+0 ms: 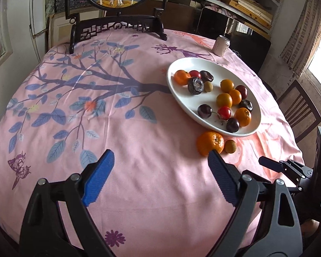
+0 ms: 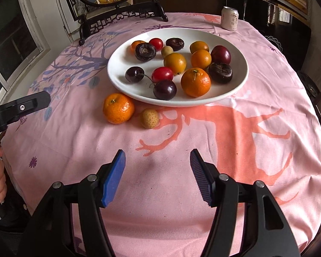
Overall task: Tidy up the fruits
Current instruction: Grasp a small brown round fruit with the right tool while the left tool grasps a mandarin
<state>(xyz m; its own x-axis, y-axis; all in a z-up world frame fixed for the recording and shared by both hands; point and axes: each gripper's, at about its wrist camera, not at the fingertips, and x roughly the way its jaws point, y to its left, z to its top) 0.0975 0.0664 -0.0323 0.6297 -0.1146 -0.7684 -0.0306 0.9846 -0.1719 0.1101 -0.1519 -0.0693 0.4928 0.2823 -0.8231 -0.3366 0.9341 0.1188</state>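
We saw a round surface (image 2: 267,171) with a pink cloth on it. A white plate (image 2: 122,64) sat on the far half, full of small fruit: oranges, cherries, red tomatoes, dark round fruit and one small tan fruit.

Two fruits lay on the cloth, not on the plate. A big orange (image 2: 118,108) sat just near the plate's near-left rim. A small bumpy tan fruit (image 2: 149,118) sat just to the right of the orange, close to it but not touching. Both were close to the plate's near edge.

Our left hand-held gripper (image 1: 160,180) was wide open and held nothing. It hung over bare cloth, left of the plate. In the left view its right finger (image 1: 221,177) covered the near edge of the orange (image 1: 210,142), but we could not tell if they touched. The tan fruit (image 1: 230,146) showed just right of it.

Our right hand-held gripper (image 2: 157,176) was wide open too, with nothing in it. It hung over the cloth, on the near side of the two loose fruits and well apart from them.

A pale can (image 2: 229,18) stood far back on the right. A dark wooden stand (image 2: 122,15) with a round deer picture stood at the far edge.
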